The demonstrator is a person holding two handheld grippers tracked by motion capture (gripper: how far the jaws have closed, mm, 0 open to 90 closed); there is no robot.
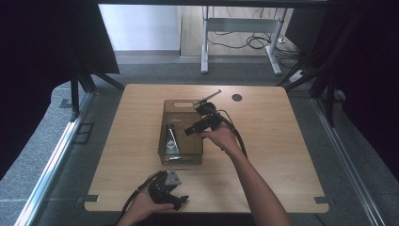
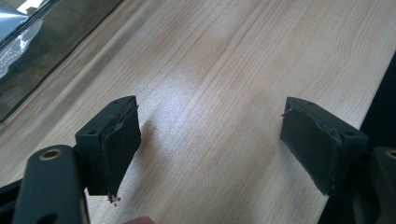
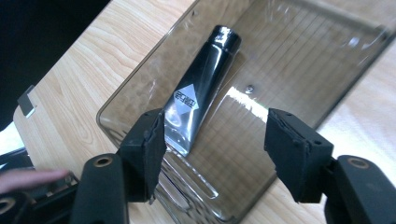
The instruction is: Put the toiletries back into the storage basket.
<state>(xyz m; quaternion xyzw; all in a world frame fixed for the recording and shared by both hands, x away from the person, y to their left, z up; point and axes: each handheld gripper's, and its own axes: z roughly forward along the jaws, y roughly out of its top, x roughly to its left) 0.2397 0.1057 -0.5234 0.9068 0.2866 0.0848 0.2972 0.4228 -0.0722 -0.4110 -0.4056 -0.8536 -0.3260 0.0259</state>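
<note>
A clear smoky plastic bin (image 1: 182,109) stands at the middle of the wooden table (image 1: 273,141). Inside it lies a black tube (image 1: 170,138) with a silver diamond label, its cap toward the far end in the right gripper view (image 3: 198,93). My right gripper (image 1: 190,130) hovers over the bin's right side, open, with nothing between its jaws (image 3: 215,140). My left gripper (image 1: 181,201) rests near the table's front edge, open over bare wood (image 2: 210,135).
A thin metal tool (image 1: 207,98) lies at the bin's far right corner. A round cable hole (image 1: 237,97) sits near the table's far edge. The bin wall (image 2: 28,70) appears at the upper left of the left gripper view.
</note>
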